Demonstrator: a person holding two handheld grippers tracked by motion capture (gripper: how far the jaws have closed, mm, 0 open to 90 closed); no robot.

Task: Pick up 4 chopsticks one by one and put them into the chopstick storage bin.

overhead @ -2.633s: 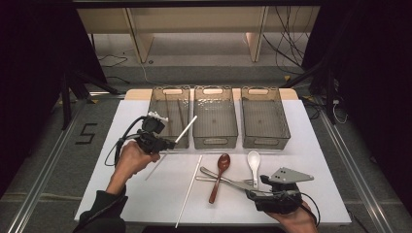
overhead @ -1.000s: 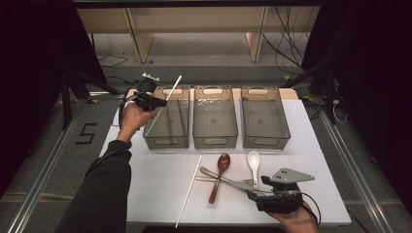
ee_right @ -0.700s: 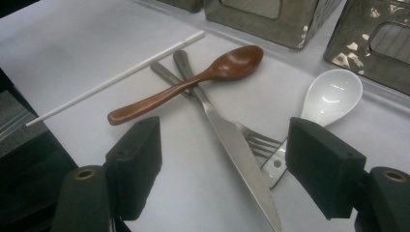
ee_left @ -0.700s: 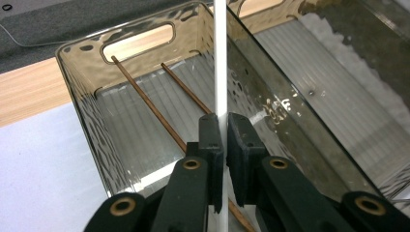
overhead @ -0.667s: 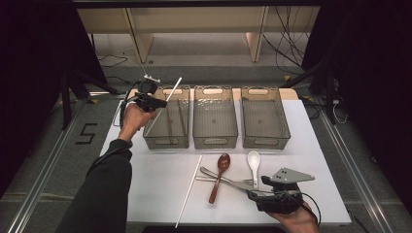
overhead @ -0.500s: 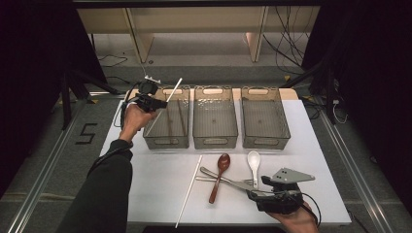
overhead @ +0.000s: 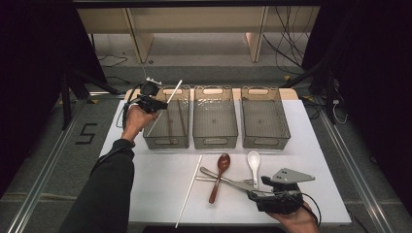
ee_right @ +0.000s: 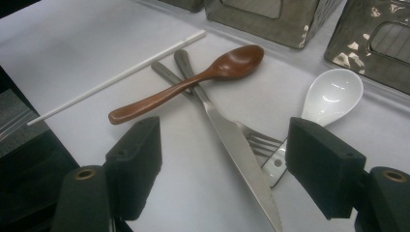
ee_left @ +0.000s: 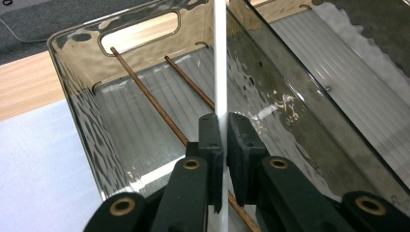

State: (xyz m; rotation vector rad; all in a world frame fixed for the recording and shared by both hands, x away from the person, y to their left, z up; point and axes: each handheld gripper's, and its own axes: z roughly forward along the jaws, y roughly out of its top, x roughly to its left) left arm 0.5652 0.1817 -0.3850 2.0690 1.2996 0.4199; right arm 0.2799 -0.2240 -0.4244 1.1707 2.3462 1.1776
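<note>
**White chopstick pinched over the left bin**

Your left gripper (ee_left: 220, 145) has its jaws pinched on a white chopstick (ee_left: 220, 58), tilted above the left bin (overhead: 166, 121); two brown chopsticks (ee_left: 145, 99) lie inside that bin; your right gripper (ee_right: 222, 169) holds its jaws spread wide, nearer you than the bin, over a knife (ee_right: 232, 145), fork (ee_right: 258, 142), wooden spoon (ee_right: 193, 82), white spoon (ee_right: 333, 94) and second white chopstick (ee_right: 116, 75) on the worktop (overhead: 160, 179).
</note>
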